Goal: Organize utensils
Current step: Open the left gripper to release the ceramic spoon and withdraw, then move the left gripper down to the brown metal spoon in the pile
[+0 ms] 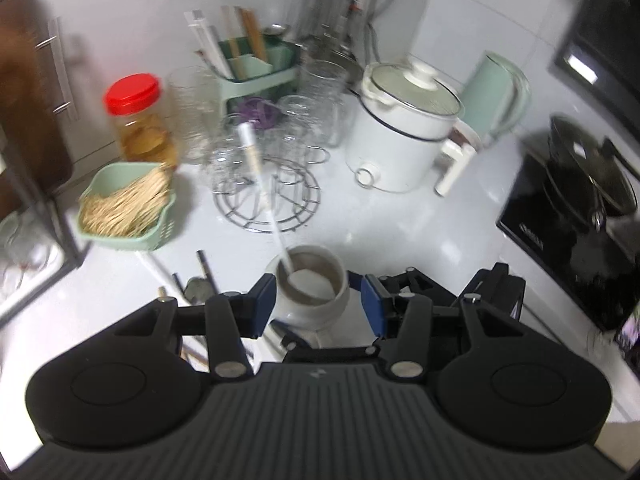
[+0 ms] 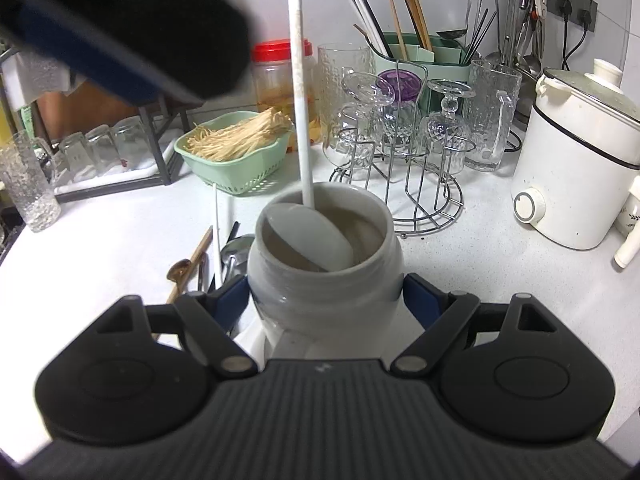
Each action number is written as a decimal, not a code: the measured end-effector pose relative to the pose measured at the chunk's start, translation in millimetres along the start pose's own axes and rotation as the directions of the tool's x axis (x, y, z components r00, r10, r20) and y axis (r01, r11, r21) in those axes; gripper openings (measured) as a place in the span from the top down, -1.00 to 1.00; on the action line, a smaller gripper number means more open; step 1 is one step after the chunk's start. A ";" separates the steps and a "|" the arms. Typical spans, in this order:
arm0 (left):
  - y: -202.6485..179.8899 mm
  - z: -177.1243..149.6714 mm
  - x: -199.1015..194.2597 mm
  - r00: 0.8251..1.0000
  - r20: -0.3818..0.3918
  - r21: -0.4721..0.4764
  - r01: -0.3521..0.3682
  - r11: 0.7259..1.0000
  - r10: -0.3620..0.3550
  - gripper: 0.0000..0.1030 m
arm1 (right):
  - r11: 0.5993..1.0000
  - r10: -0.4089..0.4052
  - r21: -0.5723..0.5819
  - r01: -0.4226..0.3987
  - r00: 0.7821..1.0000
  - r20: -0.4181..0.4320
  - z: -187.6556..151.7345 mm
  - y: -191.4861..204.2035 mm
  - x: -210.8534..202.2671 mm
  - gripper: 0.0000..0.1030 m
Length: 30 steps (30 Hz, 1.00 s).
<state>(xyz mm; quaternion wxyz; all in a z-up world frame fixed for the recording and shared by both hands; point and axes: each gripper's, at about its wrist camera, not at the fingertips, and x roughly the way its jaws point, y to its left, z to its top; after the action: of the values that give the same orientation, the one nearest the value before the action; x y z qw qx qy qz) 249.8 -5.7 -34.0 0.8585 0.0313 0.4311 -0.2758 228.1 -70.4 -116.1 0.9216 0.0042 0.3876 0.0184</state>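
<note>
1. The landmark here is the white ceramic jar, sitting on the white counter (everything below is placed relative to it).
2. The right gripper has its blue pads pressed against both sides of the jar's belly, so it's clamped on the jar.
3. A white ladle is already in the jar: bowl down inside the mouth, long handle sticking up and leaning against the far rim.
4. The left gripper hangs above the jar with its jaws about half spread. Nothing is between the pads; from its own camera the jar just shows below the gap. The right camera only catches it as a dark blur up and to the left of the jar.
5. Just left of the jar, a little pile of loose utensils lies flat on the counter: a wooden spoon, a metal spoon, a white stick-like handle (the rest is too jumbled to tell).
6. Behind the jar stands a wire glass rack with glasses hung upside down.
7. Behind and left of the jar is a green basket of pale sticks, with a red-lidded jar behind that.
8. Further behind the jar, past the rack, is a green cutlery caddy holding chopsticks.
9. To the right of the jar is a white electric pot.
</note>
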 end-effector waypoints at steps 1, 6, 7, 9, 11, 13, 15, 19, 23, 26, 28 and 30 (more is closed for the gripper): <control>3.5 -3.1 -3.2 1.000 0.007 -0.023 -0.008 1.000 0.008 -0.02 | 1.000 -0.002 -0.003 0.002 1.000 -0.005 1.3 0.2 0.6 -0.68; 20.9 -16.6 -12.9 0.998 0.033 -0.116 -0.052 0.992 0.056 -0.02 | 1.000 0.005 -0.001 -0.005 1.000 -0.027 5.9 -2.4 3.3 -0.68; 24.3 -19.1 -14.7 0.997 0.040 -0.129 -0.062 0.990 0.068 -0.02 | 1.000 0.007 -0.001 -0.007 1.000 -0.030 6.7 -2.9 3.7 -0.68; 31.9 -25.1 -17.0 0.995 0.048 -0.167 -0.078 0.983 0.087 -0.02 | 1.000 0.009 -0.004 -0.009 0.999 -0.039 8.6 -3.8 4.6 -0.67; 39.6 -33.3 -18.5 0.993 0.053 -0.209 -0.089 0.974 0.102 -0.02 | 1.000 0.005 0.002 -0.005 0.999 -0.054 11.6 -4.4 5.8 -0.67; 45.2 -42.2 -17.8 0.992 0.051 -0.247 -0.100 0.964 0.116 -0.02 | 1.000 0.000 0.001 0.000 0.998 -0.059 12.7 -4.8 6.3 -0.67; 48.5 -50.9 -15.7 0.990 0.054 -0.269 -0.114 0.956 0.133 -0.02 | 1.000 0.006 -0.003 -0.006 0.998 -0.056 11.5 -6.1 6.0 -0.67; 48.9 -66.2 -4.0 0.987 0.047 -0.247 -0.138 0.959 0.154 -0.03 | 0.999 0.026 -0.018 -0.027 0.998 -0.059 10.0 -11.5 3.4 -0.67; 47.9 -81.8 10.1 0.981 0.043 -0.294 -0.169 0.941 0.190 -0.02 | 0.999 0.030 -0.031 -0.032 0.998 -0.050 6.3 -21.0 0.3 -0.67; 44.5 -91.2 19.0 0.977 0.043 -0.335 -0.183 0.924 0.209 -0.02 | 0.998 0.040 -0.039 -0.042 0.998 -0.053 3.8 -29.6 -3.6 -0.67; 42.1 -95.9 24.5 0.974 0.029 -0.365 -0.199 0.909 0.225 -0.02 | 0.998 0.043 -0.034 -0.045 0.997 -0.065 3.8 -34.3 -5.7 -0.67; 41.1 -100.4 28.1 0.974 0.027 -0.396 -0.198 0.897 0.227 -0.02 | 0.998 0.044 -0.048 -0.048 0.997 -0.069 2.9 -35.5 -7.3 -0.67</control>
<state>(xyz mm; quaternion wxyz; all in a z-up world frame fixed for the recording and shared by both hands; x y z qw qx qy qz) 211.2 45.8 -125.6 0.8875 -0.1038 0.4399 -0.0899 226.2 -106.1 -109.5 0.9070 -0.0106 0.4180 0.0495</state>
